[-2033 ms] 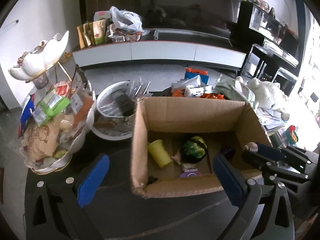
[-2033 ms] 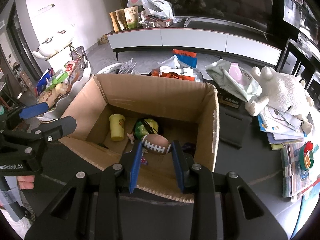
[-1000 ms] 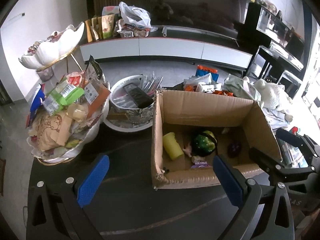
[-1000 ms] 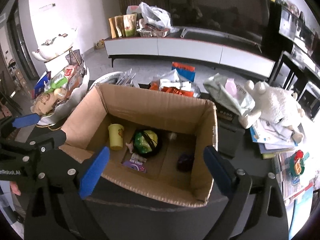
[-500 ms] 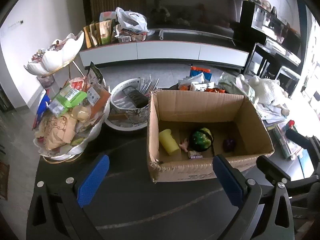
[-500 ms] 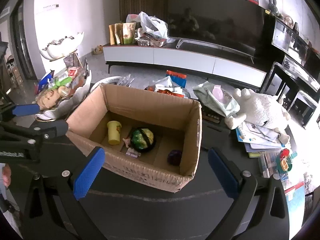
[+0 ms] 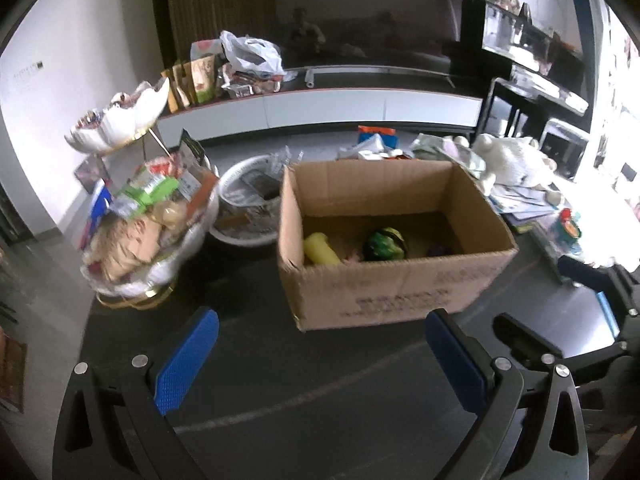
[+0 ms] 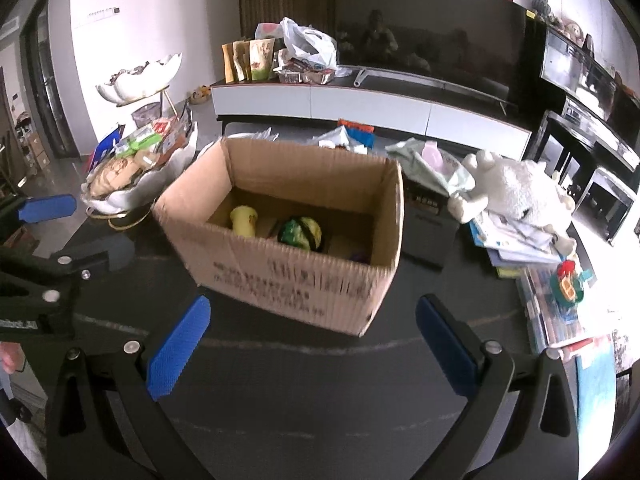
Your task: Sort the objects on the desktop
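Both tongs, left [image 7: 320, 360] and right [image 8: 310, 344], gape empty before the cardboard box [image 8: 304, 276], whose yellow cup [image 8: 244, 220] looks light, rigid, best pinched across its rim.

— Left wrist view: mounted where?
— Behind spread blue-padded fingers [image 7: 187, 360], looking forward and slightly down over dark tabletop [image 7: 320, 384], near open brown cardboard box [image 7: 392, 292].
— Right wrist view?
— Same height, further right, facing box corner [image 8: 280, 276]. Shared: box, white snack-filled basket [image 8: 132, 168], white plush toy [image 8: 520, 188].
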A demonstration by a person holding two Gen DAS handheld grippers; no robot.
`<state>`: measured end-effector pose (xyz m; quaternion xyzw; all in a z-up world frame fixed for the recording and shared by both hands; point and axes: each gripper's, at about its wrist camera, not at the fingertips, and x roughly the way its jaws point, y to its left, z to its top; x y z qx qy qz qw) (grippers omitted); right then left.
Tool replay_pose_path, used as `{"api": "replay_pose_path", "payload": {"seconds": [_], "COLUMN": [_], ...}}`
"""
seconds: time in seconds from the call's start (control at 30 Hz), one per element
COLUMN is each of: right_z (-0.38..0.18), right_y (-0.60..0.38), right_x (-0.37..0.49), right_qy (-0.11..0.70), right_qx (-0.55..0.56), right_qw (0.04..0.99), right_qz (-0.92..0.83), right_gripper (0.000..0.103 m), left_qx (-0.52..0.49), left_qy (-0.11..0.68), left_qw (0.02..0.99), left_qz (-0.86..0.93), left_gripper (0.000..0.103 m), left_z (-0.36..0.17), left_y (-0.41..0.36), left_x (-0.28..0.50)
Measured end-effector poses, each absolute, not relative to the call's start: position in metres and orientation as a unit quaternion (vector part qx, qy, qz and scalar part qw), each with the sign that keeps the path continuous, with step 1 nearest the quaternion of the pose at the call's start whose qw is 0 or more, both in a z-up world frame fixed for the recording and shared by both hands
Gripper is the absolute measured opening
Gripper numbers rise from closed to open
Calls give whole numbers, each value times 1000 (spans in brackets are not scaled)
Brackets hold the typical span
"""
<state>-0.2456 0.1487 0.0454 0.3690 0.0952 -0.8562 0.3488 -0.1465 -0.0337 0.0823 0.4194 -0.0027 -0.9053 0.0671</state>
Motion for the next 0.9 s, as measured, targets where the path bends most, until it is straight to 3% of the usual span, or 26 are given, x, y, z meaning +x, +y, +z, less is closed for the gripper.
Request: {"api": "replay_pose_path", "payload": {"seconds": [0.47, 0.9], "right_z": [30, 16], "right_y": [192, 215], "right_x": [-185, -145], "right_qy": [57, 49], "right_qx": [382, 394], "right_qw": [350, 344], "right_qz": [-853, -851], "right_gripper": [102, 102], "left_qx": [422, 435], "left_qy": [63, 86], "left_qw": [21, 45], "left_qz": [-904, -895], "left_gripper": [102, 102], "left_z": [68, 50], "left_y": [-20, -14], "left_x": [-85, -40]}}
